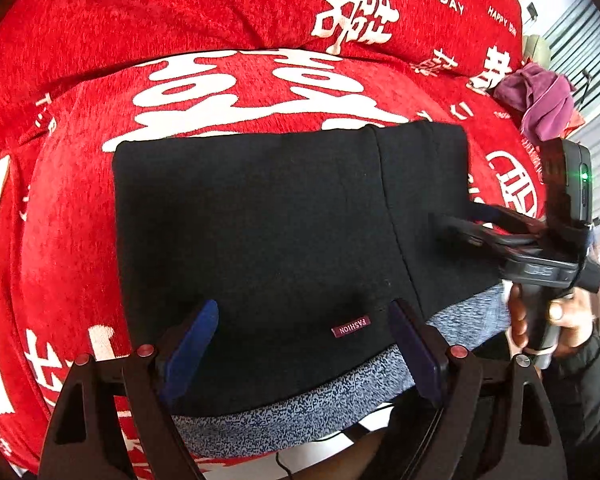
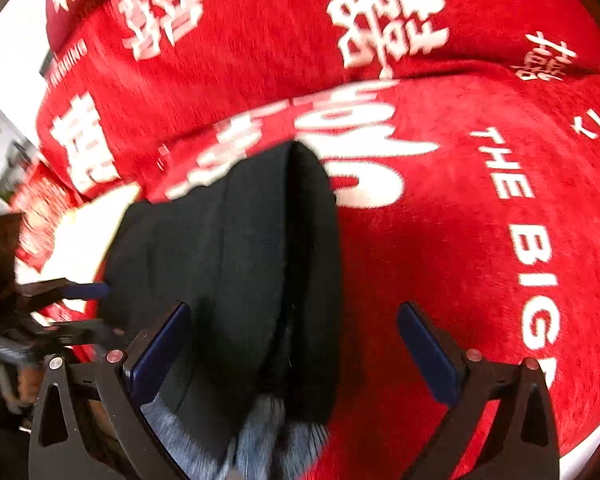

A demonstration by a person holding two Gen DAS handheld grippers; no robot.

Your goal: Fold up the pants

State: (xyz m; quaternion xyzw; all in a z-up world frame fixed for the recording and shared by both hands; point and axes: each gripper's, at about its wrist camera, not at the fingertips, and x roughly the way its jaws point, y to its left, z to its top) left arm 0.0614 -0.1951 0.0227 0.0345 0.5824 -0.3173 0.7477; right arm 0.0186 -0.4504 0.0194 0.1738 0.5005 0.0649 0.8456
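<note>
Lying between open hand-held gripper pads: pants

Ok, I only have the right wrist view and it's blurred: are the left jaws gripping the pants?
Observer: No. The left gripper hangs over the black pants with its jaws wide open and nothing pinched between them.
Operator: Which end is under it?
Observer: The speckled grey-blue waistband. A small FASHION label sits just beyond it, between the jaws.
Operator: Anything else lying on the cover?
Observer: A bunched purple cloth at the far right of the red cover, apart from the pants.
</note>
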